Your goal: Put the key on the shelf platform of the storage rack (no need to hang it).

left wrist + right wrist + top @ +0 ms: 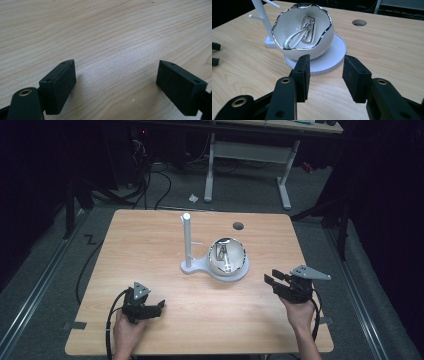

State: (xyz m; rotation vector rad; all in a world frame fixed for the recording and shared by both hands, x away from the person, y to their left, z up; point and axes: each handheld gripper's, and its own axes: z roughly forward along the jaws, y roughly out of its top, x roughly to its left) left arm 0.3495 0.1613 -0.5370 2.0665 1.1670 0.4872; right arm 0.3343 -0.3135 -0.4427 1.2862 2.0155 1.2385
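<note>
Two tools are at work, one in each hand. The right tool [324, 75] has its two black jaws spread with nothing between them; it hangs low over the desk [150, 245], near the desk's right edge in the high view, and points at the one bowl [304, 35] standing just ahead of it at 12 o'clock. The jaws are short of the bowl and touch nothing. The left tool [116, 82] also stands spread, wider still, with only bare wood grain between its two pads; in the high view it sits near the desk's front left, at about 7 o'clock from the bowl and well apart from it.

The bowl is white with a wavy silver rim, tipped so that its mouth faces the right tool. Inside it lies one spoon [297, 37], its handle running down toward the rim at 7 o'clock — the bowl's glossy wall mirrors it, so finer detail is hard to tell. The bowl rests on one round white base [332, 57], a flat disc that shows below and to the right of it. From the same base, at 9 o'clock of the bowl, rises one upright white post [186, 237] with two short pegs sticking out of it.

Farther out on the desk there is one round cable hole [238, 226], at 1 o'clock from the bowl near the far edge. Beyond the desk, on the grey floor, stands one more table with white legs [285, 180] — dark cables lie beside it.
</note>
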